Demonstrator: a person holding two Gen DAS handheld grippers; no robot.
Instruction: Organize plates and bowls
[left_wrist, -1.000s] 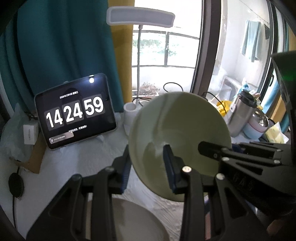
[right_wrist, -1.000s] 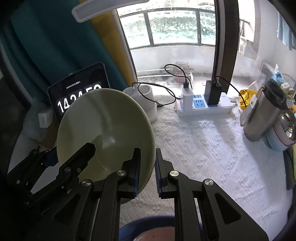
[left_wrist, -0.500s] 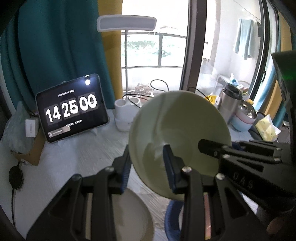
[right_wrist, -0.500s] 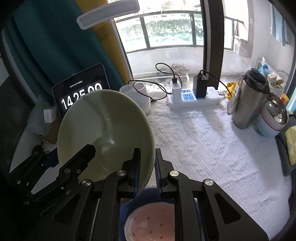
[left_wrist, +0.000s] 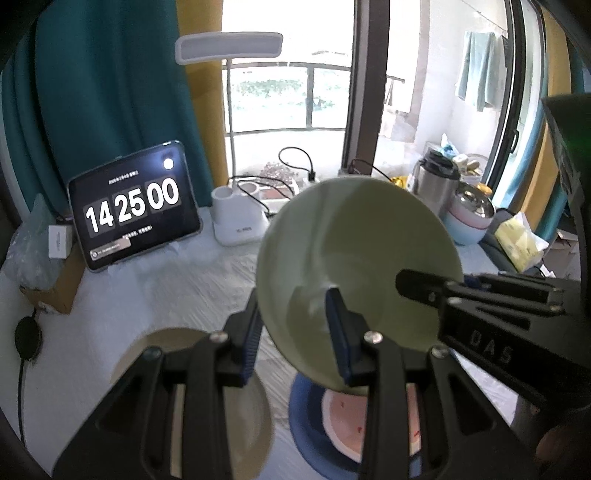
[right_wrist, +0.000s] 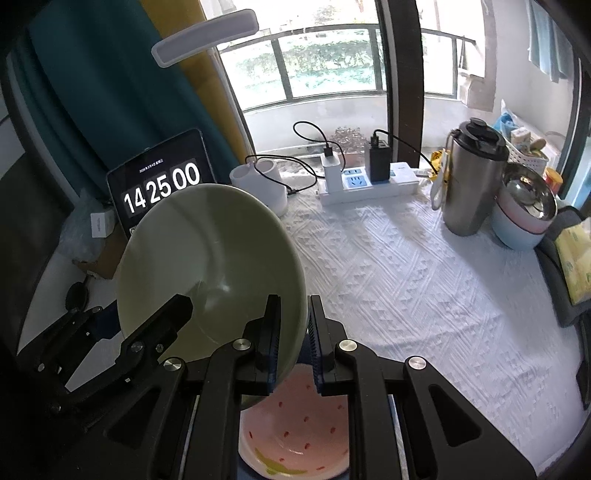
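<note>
A pale green bowl (left_wrist: 362, 251) (right_wrist: 210, 266) is held in the air, tilted, by both grippers. My left gripper (left_wrist: 295, 332) is shut on its left rim. My right gripper (right_wrist: 293, 325) is shut on its right rim and shows in the left wrist view (left_wrist: 424, 284). Below the bowl a pink bowl with red specks (right_wrist: 295, 435) (left_wrist: 354, 417) sits on a blue plate (left_wrist: 314, 439). A cream plate (left_wrist: 236, 413) lies on the table under my left gripper.
A tablet clock (right_wrist: 162, 184), a white lamp base (left_wrist: 240, 214) and a power strip (right_wrist: 369, 181) stand at the back. A steel flask (right_wrist: 472, 177) and stacked bowls (right_wrist: 524, 210) stand at the right. White cloth (right_wrist: 406, 288) covers the table.
Both grippers have lifted the green bowl higher and back. The pink bowl, blue plate and cream plate have come further into view beneath it.
</note>
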